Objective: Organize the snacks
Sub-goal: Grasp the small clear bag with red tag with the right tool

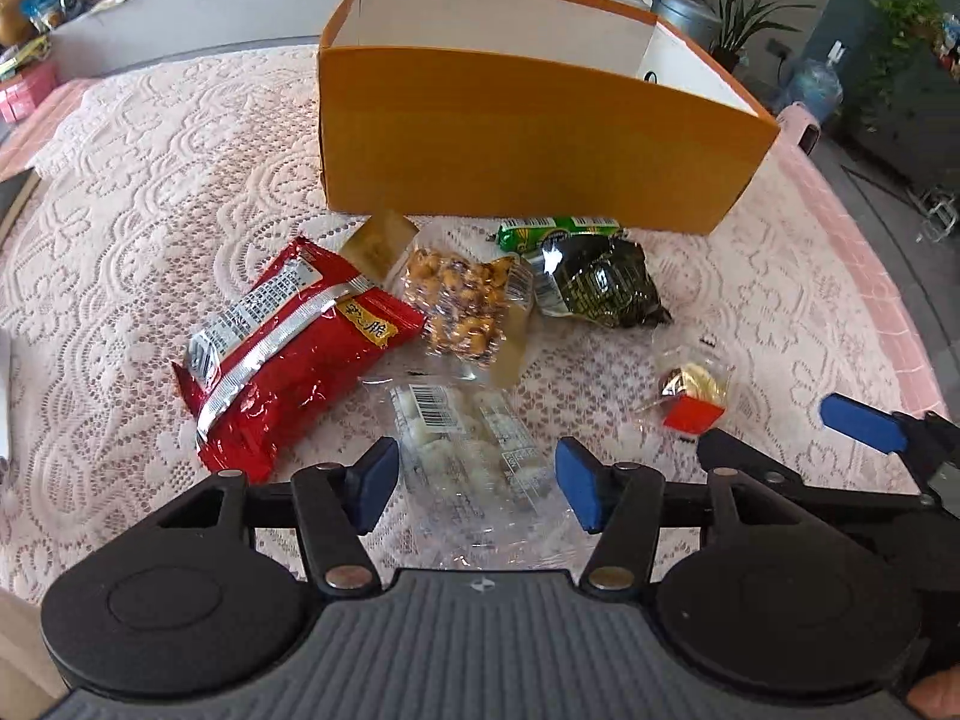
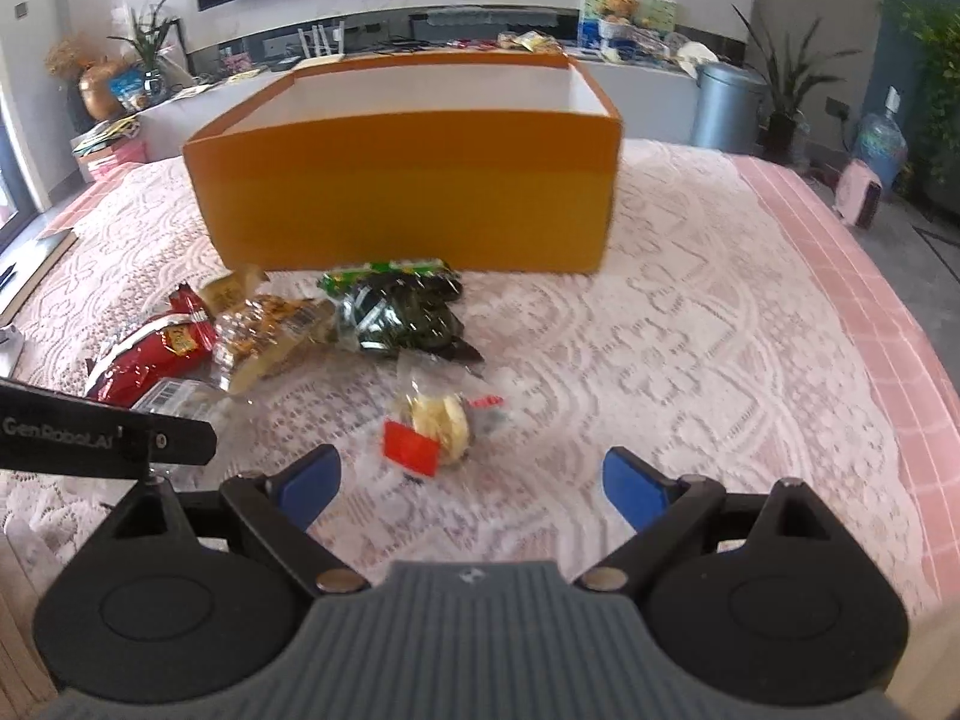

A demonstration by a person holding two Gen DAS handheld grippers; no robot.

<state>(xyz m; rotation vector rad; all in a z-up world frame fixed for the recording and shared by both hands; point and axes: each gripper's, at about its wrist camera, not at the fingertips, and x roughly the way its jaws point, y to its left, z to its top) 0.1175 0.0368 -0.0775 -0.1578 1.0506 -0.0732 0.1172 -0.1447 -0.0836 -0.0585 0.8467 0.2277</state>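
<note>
Clear crinkly plastic packet of white sweets [image 1: 474, 456] lies before the orange cardboard box [image 1: 516, 138], between the left gripper [image 1: 477, 483] fingers, spread, not touching. Light, slippery, soft: grasp mid-body. Right gripper [image 2: 474, 489] fingers spread, empty.

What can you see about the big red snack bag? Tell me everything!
The red snack bag is shiny, crinkly foil with a silver seam strip running along it, white printed text and a yellow label patch. It looks sealed and puffy, lying flat and slanted on the lace tablecloth, leftmost in the snack pile, in front of the orange box. Its upper right end meets the clear bag of nuts. No jaws touch it.
</note>
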